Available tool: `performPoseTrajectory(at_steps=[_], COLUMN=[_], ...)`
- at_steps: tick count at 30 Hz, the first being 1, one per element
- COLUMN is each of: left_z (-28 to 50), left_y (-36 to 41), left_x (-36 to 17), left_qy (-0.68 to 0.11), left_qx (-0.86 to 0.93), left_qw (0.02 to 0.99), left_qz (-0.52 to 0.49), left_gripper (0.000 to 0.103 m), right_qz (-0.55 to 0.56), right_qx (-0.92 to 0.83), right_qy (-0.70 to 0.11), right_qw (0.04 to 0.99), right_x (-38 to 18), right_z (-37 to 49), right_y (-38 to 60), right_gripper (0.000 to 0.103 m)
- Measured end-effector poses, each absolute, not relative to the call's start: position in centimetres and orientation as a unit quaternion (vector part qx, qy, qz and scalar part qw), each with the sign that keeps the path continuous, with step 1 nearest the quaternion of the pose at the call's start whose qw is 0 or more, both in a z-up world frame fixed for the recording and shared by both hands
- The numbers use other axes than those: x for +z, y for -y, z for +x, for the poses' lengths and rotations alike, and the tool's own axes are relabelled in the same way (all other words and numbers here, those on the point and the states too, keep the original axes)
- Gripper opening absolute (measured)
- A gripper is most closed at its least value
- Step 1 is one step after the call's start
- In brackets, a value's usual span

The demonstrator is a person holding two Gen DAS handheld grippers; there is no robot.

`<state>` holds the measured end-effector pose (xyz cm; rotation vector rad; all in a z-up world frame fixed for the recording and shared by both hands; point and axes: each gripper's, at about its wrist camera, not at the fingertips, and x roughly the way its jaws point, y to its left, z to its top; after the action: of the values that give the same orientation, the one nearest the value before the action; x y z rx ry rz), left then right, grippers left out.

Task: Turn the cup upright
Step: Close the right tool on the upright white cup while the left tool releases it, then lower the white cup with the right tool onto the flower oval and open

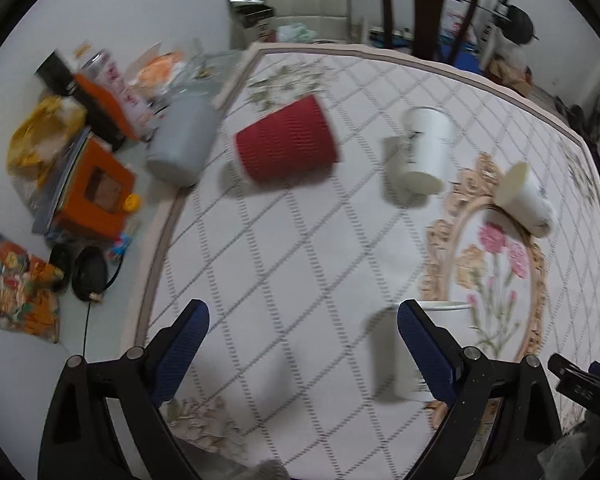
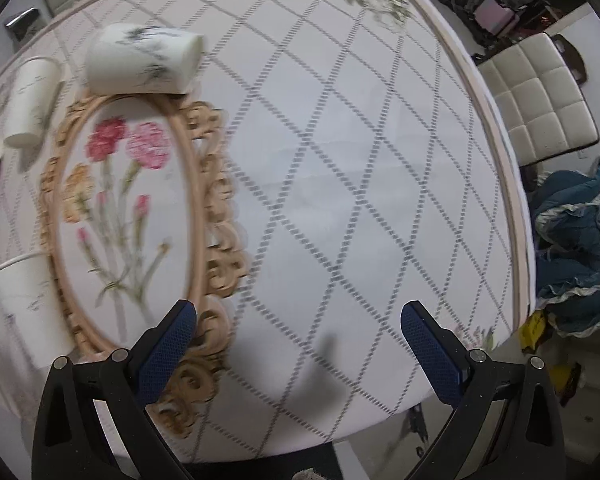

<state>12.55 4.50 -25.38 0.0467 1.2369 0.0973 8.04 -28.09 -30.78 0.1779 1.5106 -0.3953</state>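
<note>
An orange box [image 1: 96, 188] and black headphones [image 1: 88, 274] lie beside the patterned tablecloth [image 1: 300, 240].

Floral quilted tablecloth [image 2: 340, 168], cream padded chair [image 2: 540, 112], dark wooden chair [image 1: 428, 8]

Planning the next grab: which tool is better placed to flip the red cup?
Left, probably. Its open tool faces the red cup, which lies on its side ahead. The right tool, also open, barely sees it.

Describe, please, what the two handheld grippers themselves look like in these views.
The left gripper and right gripper look alike: matte black angular frames with silver pivot pins, each carrying two dark-blue, mesh-textured pads as jaws. No cables, markings or sleeves are visible.
</note>
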Motion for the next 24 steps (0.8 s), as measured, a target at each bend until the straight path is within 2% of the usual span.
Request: performPoseTrajectory(at_steps=[2, 9, 24], left_z=[12.3, 11.1, 9.4], left_y=[-6.2, -9.5, -13.1], left_x=[-26.1, -28.5, -32.9], left_qy=[-0.589, -0.595, -0.636], left_qx=[0.053, 0.088, 0.105], left_qw=[0.806, 0.799, 0.763], left_qz=[0.011, 0.031, 0.048], left_gripper=[0.103, 0.103, 0.103], right_qz=[0.084, 0.066, 0.013], right_qx=[-0.149, -0.064, -0.001], right_qy=[-0.682, -0.678, -0.702], right_qw=[0.711, 0.73, 0.712], right_x=[-30.2, -28.5, -31.3], right_z=[8.5, 10.8, 14.6], right_y=[26.0, 17.9, 9.2], right_gripper=[0.103, 0.102, 0.087])
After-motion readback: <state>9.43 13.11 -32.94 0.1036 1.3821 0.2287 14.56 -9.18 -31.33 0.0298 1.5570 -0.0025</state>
